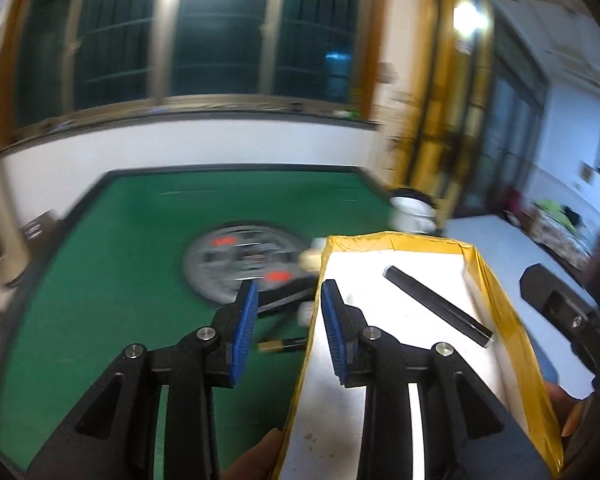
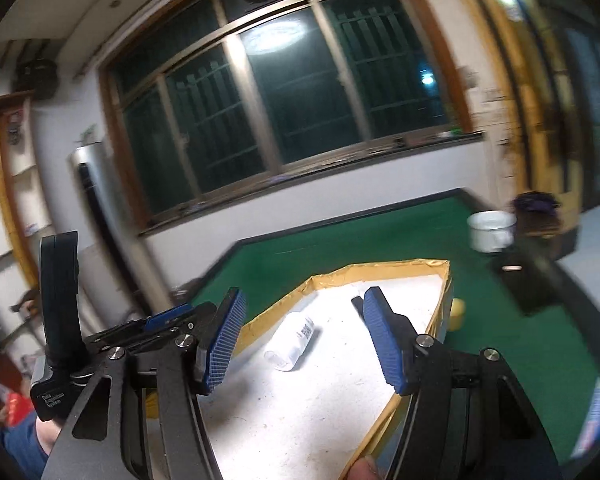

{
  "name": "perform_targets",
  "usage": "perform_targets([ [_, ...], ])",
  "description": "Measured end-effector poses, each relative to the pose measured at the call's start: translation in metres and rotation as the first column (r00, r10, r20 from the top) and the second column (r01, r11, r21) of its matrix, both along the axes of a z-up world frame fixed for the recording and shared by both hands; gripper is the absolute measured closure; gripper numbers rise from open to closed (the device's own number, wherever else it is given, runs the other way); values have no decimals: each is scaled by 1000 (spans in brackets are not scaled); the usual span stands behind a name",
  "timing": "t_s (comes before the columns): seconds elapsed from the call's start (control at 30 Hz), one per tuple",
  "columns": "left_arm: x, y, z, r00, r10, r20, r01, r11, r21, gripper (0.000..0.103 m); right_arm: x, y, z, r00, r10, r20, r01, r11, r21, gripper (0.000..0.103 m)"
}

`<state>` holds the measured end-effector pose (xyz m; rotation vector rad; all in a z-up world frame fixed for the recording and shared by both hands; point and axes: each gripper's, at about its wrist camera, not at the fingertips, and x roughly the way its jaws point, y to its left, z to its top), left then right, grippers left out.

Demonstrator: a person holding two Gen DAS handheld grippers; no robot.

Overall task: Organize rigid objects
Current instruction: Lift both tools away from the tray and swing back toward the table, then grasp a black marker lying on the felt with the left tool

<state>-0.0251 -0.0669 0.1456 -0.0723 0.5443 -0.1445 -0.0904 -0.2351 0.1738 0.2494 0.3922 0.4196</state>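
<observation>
- Thumb tip (image 1: 260, 456) nearest the lens, up against the near-left edge of the yellow-taped tray (image 1: 500, 308). Second fingertip (image 2: 362, 470) at the tray's near-right rim. Looks like bare fingers steadying the tray, not the pads.
- Left tongs (image 1: 289, 332): narrow gap, tray's left wall running through it. No pad seen pressing on the wall, so read as parted and holding nothing.
- Right tongs (image 2: 302, 344): wider gap, empty, hanging over the tray's white floor. Tray's right wall passing behind the right finger; contact there not clear.
- Task items, both lying flat inside the tray: black bar (image 1: 436, 304) diagonal near the right wall, white bottle (image 2: 296, 340) on its side toward the left wall. Walls there to stop either rolling off.
- Not yet collected, on the green surface (image 1: 120, 260): battery-like piece (image 1: 280, 346) just left of the tray, yellow lump (image 2: 458, 308) just beside its far-right corner, white mug (image 2: 490, 230) near the far corner, flat black item (image 2: 528, 280) in front of the mug. All blurred, so IDs shaky.
- Round grey disc (image 1: 240, 256) mid-surface, likely a fixed part of it.
- Cannot tell whether the tray is resting on the surface or held off it. One hand per side suggests keeping it level so the contents stay put.
- Guess: partway done, several loose items to go.
</observation>
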Motion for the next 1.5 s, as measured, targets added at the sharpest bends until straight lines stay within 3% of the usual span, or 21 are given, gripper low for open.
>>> perform_targets([
  [0.2, 22, -131, -28, 977, -213, -18, 214, 977, 17, 73, -9, -118, -30, 959, -282, -20, 281, 959, -30, 46],
  [0.33, 39, -174, -56, 961, -257, -97, 262, 964, 42, 73, -6, -181, -50, 927, -370, -66, 372, 928, 28, 46],
  [0.4, 50, -169, -65, 959, -252, -132, 255, 967, 5, 73, 3, -195, -61, 909, -403, -104, 408, 913, 30, 46],
  [0.53, 58, -160, -69, 947, -247, -206, 249, 968, -12, 73, 15, -206, -80, 906, -390, -167, 402, 915, 43, 42],
  [0.67, 42, -135, -59, 938, -280, -206, 279, 960, -31, 73, 9, -235, -99, 896, -372, -244, 408, 905, 118, 42],
  [0.73, 36, -106, -53, 940, -288, -184, 292, 956, -9, 73, -8, -243, -93, 887, -406, -221, 434, 895, 100, 42],
  [0.8, 46, -73, -56, 933, -288, -214, 285, 957, -45, 73, -29, -251, -76, 875, -455, -164, 469, 881, 59, 42],
  [0.87, 59, -37, -59, 918, -302, -258, 301, 953, -46, 73, -42, -249, -52, 885, -450, -119, 457, 888, 40, 35],
  [0.93, 67, -9, -60, 906, -324, -273, 341, 940, 14, 73, -43, -240, -35, 913, -391, -113, 400, 914, 67, 24],
  [1.0, 75, 7, -62, 869, -402, -288, 429, 903, 32, 73, -33, -218, -21, 958, -238, -159, 256, 962, 100, 24],
  [1.07, 76, 14, -64, 873, -400, -281, 436, 897, 79, 73, -17, -186, -15, 974, -101, -203, 126, 986, 113, 24],
  [1.13, 73, 7, -68, 825, -494, -274, 527, 848, 58, 73, 1, -150, -17, 966, 0, -257, 27, 995, 101, 25],
  [1.27, 85, -5, -87, 740, -577, -347, 619, 785, 15, 73, 30, -86, -20, 948, 66, -310, -52, 997, 54, 25],
  [1.43, 92, -20, -98, 676, -614, -408, 679, 734, 20, 73, 36, -69, -26, 942, 54, -331, -50, 999, 22, 25],
  [1.5, 94, -35, -101, 676, -606, -419, 694, 715, 85, 73, 34, -68, -29, 941, 31, -338, -31, 999, 4, 25],
])
